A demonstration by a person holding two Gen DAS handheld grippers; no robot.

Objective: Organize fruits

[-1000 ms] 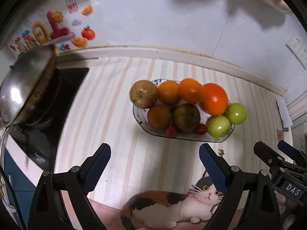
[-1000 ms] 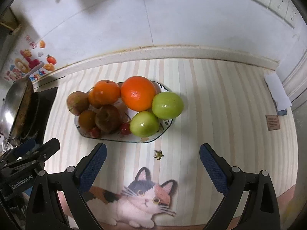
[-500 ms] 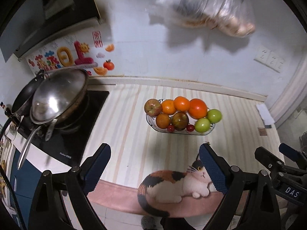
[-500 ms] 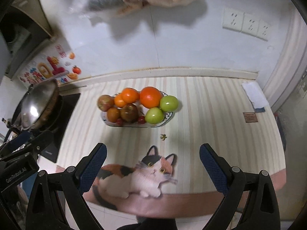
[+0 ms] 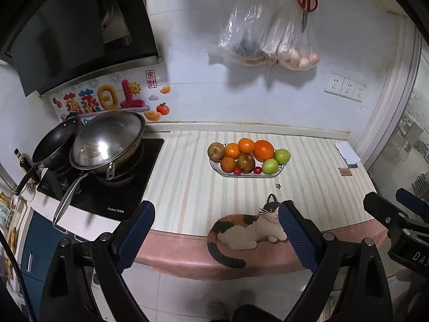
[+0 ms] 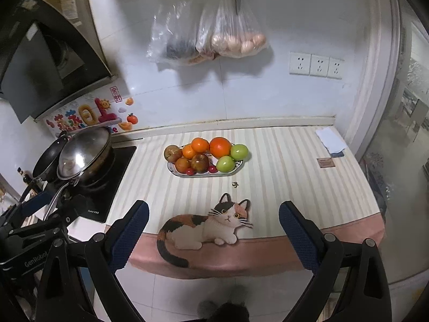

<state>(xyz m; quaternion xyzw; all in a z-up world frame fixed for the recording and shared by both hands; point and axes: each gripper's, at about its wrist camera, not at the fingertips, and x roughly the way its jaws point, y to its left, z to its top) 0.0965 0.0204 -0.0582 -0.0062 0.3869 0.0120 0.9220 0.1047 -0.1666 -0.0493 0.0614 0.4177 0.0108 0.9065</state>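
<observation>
A white oval plate (image 5: pixel 218 170) (image 6: pixel 173 172) on the striped counter holds oranges (image 5: pixel 264 149) (image 6: pixel 220 147), two green apples (image 5: pixel 270 166) (image 6: pixel 225 163), reddish-brown apples (image 5: pixel 216 151) (image 6: pixel 173 153) and small red cherry tomatoes (image 5: pixel 237 171) (image 6: pixel 190 171). My left gripper (image 5: pixel 215 228) is open and empty, held off the counter's front edge, far from the plate. My right gripper (image 6: pixel 213 228) is also open and empty, likewise back from the counter. The right gripper's body shows at the right edge of the left wrist view (image 5: pixel 396 222).
A lidded steel wok (image 5: pixel 107 141) (image 6: pixel 84 151) and a black pan (image 5: pixel 55 142) sit on the stove at left. A cat picture (image 5: pixel 249 228) (image 6: pixel 209 224) marks the mat's front. Plastic bags (image 5: pixel 268 40) (image 6: pixel 209 35) and red scissors (image 5: pixel 305 0) hang on the wall. A white cloth (image 6: pixel 329 141) lies far right.
Both grippers have pulled back and up from the plate, away from the counter. The fruit now looks small and far; stove, wall and hanging bags came into view. Jaws stayed open.
</observation>
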